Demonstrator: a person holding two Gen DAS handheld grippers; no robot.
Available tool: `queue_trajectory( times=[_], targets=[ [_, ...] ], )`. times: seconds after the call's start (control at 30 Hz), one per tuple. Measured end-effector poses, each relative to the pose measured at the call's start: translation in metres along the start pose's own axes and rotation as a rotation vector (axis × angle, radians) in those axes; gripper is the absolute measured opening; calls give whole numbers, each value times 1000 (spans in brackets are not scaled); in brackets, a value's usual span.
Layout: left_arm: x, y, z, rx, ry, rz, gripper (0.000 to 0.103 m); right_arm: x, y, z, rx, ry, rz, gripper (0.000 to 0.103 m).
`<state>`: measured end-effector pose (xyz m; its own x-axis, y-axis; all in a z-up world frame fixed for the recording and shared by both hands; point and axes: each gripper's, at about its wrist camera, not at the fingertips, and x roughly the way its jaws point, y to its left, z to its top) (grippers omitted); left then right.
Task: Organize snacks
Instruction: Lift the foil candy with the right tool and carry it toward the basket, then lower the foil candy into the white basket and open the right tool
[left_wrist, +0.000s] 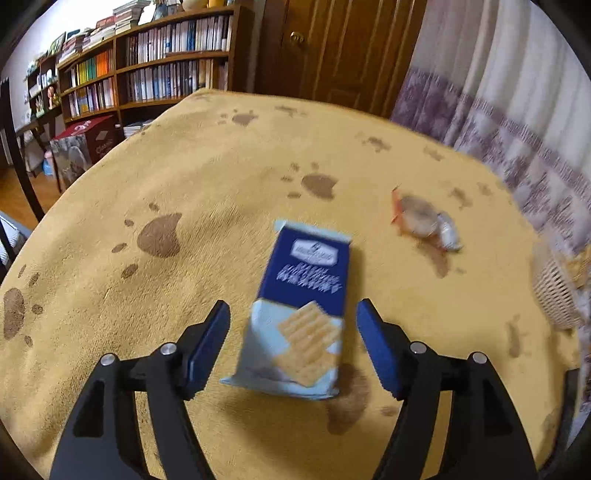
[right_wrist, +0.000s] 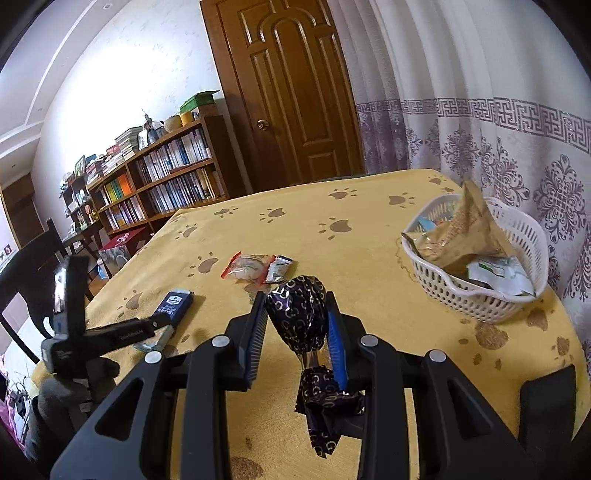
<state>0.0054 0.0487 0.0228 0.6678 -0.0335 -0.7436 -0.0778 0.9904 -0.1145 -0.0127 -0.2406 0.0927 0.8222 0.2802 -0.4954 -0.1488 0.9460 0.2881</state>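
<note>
Right gripper clamps dark purple foil-wrapped candy; next: carry to white plastic basket ahead-right; left gripper wide, straddling blue cracker packet

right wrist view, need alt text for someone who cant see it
The right gripper is shut on a dark purple foil-wrapped candy above a yellow paw-print tablecloth. To the right stands a white basket already holding snack packets; a clear-wrapped snack and a blue cracker packet lie on the cloth, with the left gripper at that packet.
</note>
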Motion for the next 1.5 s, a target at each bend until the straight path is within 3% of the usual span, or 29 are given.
queue_trajectory(
  times=[0.13,0.2,0.3,0.57,0.97,1.27,1.4,1.47,1.5],
  targets=[
    [11,-3,-3,35,15,14,69,-3,-8,-2,14,-5,-2,31],
    [13,-6,-3,57,12,17,54,-6,-13,-2,25,-10,-4,31],
    [13,-11,-2,73,3,24,51,-10,-20,-2,38,-20,-9,31],
    [-4,-22,3,78,-45,6,50,-25,-44,4,81,-69,-53,31],
    [-43,-55,9,132,-126,-89,50,-46,-122,27,235,-134,-200,31],
    [-62,-76,11,171,-166,-131,50,-17,-167,58,277,-93,-215,32],
    [-67,-82,11,181,-174,-140,50,1,-183,63,298,-56,-218,35],
    [-67,-85,11,187,-174,-142,50,4,-187,60,320,-51,-214,49],
    [-67,-87,11,190,-173,-143,50,3,-187,58,321,-59,-205,50]
  ],
)
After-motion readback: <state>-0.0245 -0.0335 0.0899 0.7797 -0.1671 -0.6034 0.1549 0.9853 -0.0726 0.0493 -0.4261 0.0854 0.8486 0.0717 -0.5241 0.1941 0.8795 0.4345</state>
